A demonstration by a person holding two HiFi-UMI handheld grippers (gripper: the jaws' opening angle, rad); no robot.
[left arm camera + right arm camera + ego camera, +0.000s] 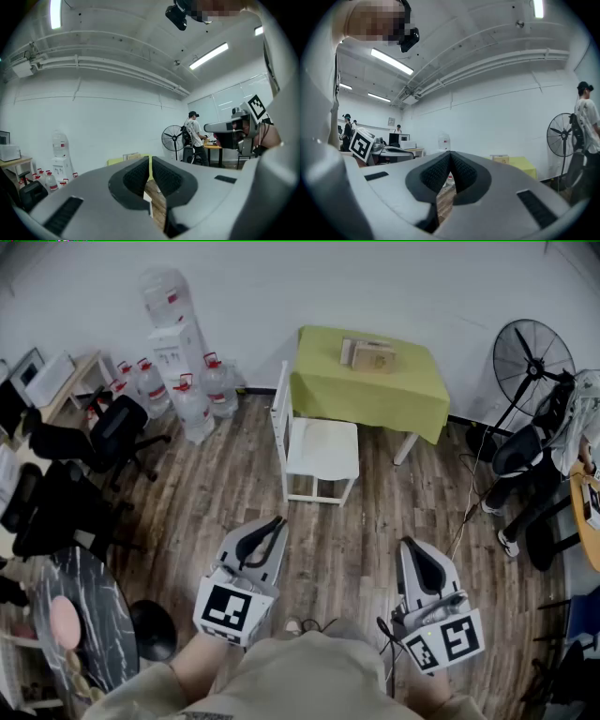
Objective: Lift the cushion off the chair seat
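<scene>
both tools level, held on the near side of the chair (284, 424), well short of it, over the wood floor (366, 540).

left gripper (277, 523): jaws fully closed, ribbed pads meeting, nothing between them. it sits near-left of the chair.

right gripper (411, 546): the same, pads pressed together and empty. it sits near-right of the chair.

cushion (325, 448): pale, lying flat on the chair seat, well apart from both tools.

the chair is white, with its backrest on the left side as i see it.

green table (412, 395) just behind the chair, partly over its far edge. cardboard boxes (368, 354) on top of it.

water bottles (192, 399) clustered left of the chair, by the wall.

fan (530, 357) well right of the chair.
</scene>
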